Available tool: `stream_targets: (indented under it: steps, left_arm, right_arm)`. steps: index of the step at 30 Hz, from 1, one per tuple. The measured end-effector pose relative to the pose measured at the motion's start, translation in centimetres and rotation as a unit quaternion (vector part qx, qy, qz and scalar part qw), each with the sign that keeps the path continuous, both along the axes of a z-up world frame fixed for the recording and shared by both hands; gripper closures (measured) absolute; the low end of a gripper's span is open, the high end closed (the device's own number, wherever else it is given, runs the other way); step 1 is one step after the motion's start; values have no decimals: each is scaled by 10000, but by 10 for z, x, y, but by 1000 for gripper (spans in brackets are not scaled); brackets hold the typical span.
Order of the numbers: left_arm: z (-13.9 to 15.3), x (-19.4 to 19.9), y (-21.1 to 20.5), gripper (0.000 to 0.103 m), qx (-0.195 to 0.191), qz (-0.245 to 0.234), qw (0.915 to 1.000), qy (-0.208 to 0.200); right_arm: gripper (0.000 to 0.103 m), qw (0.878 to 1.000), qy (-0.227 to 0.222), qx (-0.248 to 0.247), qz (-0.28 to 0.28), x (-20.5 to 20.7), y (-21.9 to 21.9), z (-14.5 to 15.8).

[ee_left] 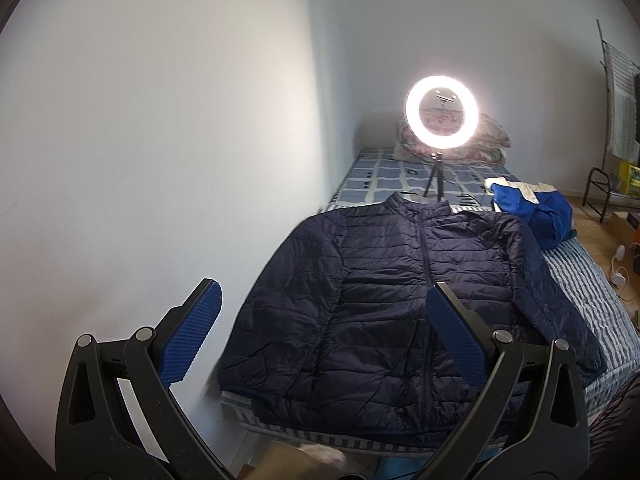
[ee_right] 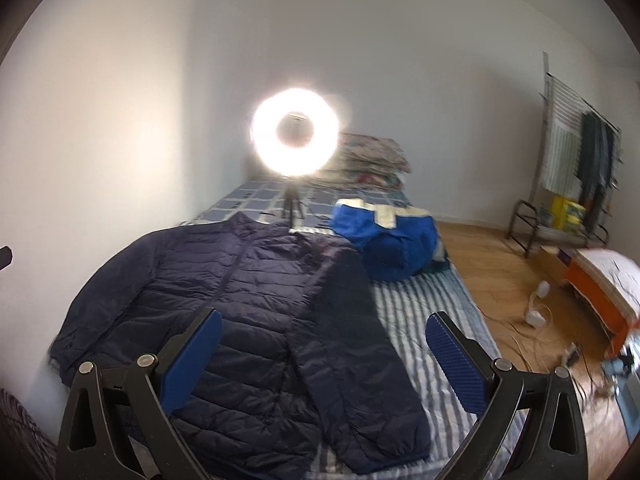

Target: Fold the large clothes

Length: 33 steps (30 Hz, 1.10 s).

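Observation:
A dark navy quilted jacket (ee_left: 384, 300) lies flat and zipped, front up, on the bed, collar toward the far end and sleeves along its sides. It also shows in the right wrist view (ee_right: 240, 320). My left gripper (ee_left: 320, 308) is open and empty, held above the jacket's hem on the wall side. My right gripper (ee_right: 324, 340) is open and empty, held above the jacket's right sleeve (ee_right: 360, 352) near the bed's outer edge.
A lit ring light (ee_left: 441, 117) on a small tripod stands on the bed (ee_right: 432, 300) behind the collar. A bright blue garment (ee_right: 390, 240) lies bunched beyond the jacket. Folded quilts (ee_right: 372, 160) sit at the far end. A white wall (ee_left: 160, 160) runs along the left. Cables and boxes lie on the wood floor (ee_right: 500, 280).

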<state>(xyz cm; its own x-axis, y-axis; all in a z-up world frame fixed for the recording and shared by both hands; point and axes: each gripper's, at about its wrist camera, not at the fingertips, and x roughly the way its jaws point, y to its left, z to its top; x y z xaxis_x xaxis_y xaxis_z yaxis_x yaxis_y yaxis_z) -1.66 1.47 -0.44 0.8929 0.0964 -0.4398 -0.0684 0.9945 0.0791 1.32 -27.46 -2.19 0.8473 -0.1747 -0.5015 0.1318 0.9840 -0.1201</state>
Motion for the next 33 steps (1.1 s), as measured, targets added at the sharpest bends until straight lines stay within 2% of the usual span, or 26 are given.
stream_targets:
  steps: [6,10,13,19,22,24,27,33]
  left_arm:
    - [-2,-30,22,0,-215,361,9991,-85]
    - [-4,-63,30,0,-333,632,9972,-222]
    - [-7,-85,36,0,-315,753,9965,-183]
    - [0,-93,51,1,-258,787,9965,-145]
    - [0,-89,60,1,-277,818,9962,-135]
    - [-4,-84,70,1,-296,892,9955,-83]
    - [-11,-78,84,2,-485,1008,9937,71]
    - [-24,-77,103,2,-605,1298,9894,254]
  right_arm:
    - [1,9938,-522,62,980,19,33,0]
    - [6,9794,-317,343,1967,42,62,-13]
    - [12,9643,11,440,2612,62,98,-30]
    - [33,9137,954,805,3867,98,174,-77]
    - [42,8795,1340,721,4509,107,219,-102]
    - [44,8539,1526,455,4955,110,252,-123]
    - [44,8313,1637,53,5312,113,290,-149]
    - [44,7789,1951,-188,5958,125,351,-196]
